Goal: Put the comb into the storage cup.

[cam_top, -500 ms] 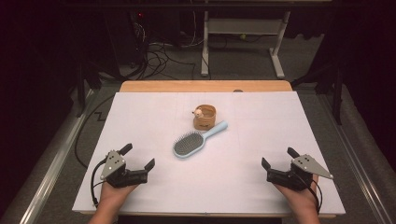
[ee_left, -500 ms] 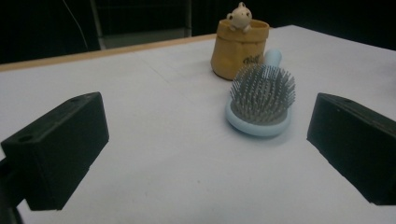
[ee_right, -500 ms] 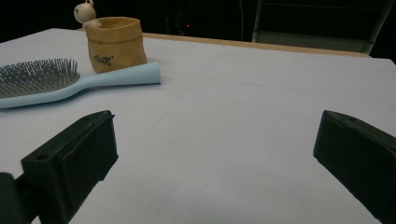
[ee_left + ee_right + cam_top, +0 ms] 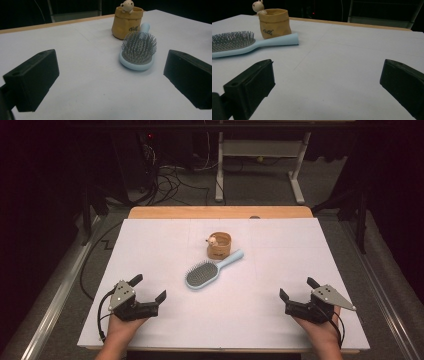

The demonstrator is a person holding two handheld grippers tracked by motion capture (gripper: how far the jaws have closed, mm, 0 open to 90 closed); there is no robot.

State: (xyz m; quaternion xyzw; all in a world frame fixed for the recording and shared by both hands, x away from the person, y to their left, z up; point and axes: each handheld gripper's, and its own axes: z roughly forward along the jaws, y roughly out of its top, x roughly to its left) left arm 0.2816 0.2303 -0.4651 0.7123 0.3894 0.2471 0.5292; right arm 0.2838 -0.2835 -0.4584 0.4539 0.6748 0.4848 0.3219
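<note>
Both grippers rested on the white bench (image 4: 150, 240) at its near edge, well apart from each other. The left gripper (image 4: 148, 291) stood released, jaws wide with nothing between them; the right gripper (image 4: 298, 290) likewise stood released and empty.

The brush (image 4: 209, 271) lay bristles up near the middle of the bench, its handle angled toward the far right and lying just beside the pot (image 4: 219, 245); contact between the two could not be confirmed. The pot stood upright behind the brush, a small bear figure (image 4: 127, 5) on its rim.

Judgement: work had not begun; this was the starting stance before a reach. The left gripper's jaws faced the brush head, so the likely first move was an approach to the brush. That would call for a low, level advance and a grip across the handle or head rim, clear of the bristles, without nudging the pot.
</note>
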